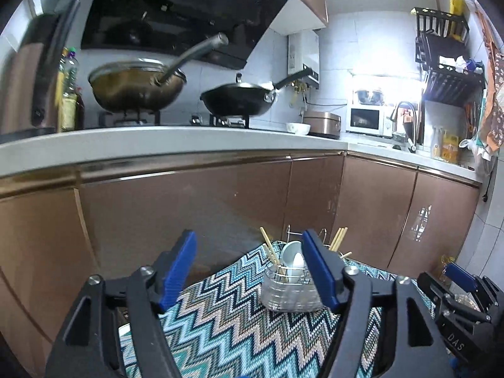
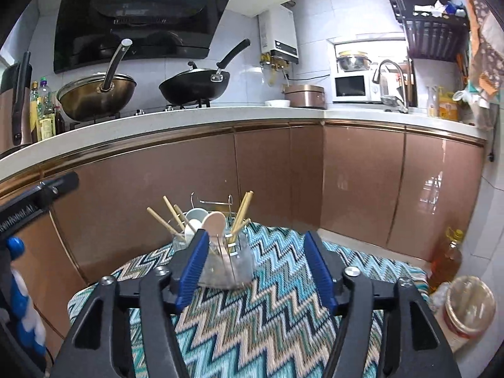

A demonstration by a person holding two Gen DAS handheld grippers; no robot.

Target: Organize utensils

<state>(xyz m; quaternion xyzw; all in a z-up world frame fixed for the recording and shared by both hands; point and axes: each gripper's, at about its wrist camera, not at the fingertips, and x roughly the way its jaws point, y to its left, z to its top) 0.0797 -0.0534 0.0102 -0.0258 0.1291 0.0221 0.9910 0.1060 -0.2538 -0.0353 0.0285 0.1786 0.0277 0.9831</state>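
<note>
item 1, left tongs [image 1: 249,271]: released, blue pads spread wide, nothing between them; i hold them back from the bench, aimed at the holder.

item 2, bench: low surface under a zigzag cloth [image 2: 277,286] in teal, cream and black. apart from the holder, the cloth i can see is bare of cutlery.

item 3, utensil holder [image 2: 225,261]: clear, in a wire frame, standing upright at the far edge of the cloth, close to the brown cabinet fronts. contents, left to right: wooden chopsticks [image 2: 167,217] fanned out, pale spoons [image 2: 193,217], one beige spoon [image 2: 215,222] bowl-up, more chopsticks leaning right.

item 4, right tongs [image 2: 255,267]: released, jaws apart and empty, the holder seen just past the left pad.

item 5, right margin: oil bottle [image 2: 445,258] and lidded jar [image 2: 467,308] beside the bench, not part of the job.

status, my judgement: sorting looks essentially finished; every utensil in sight is in the holder, nothing visibly left to collect.
</note>
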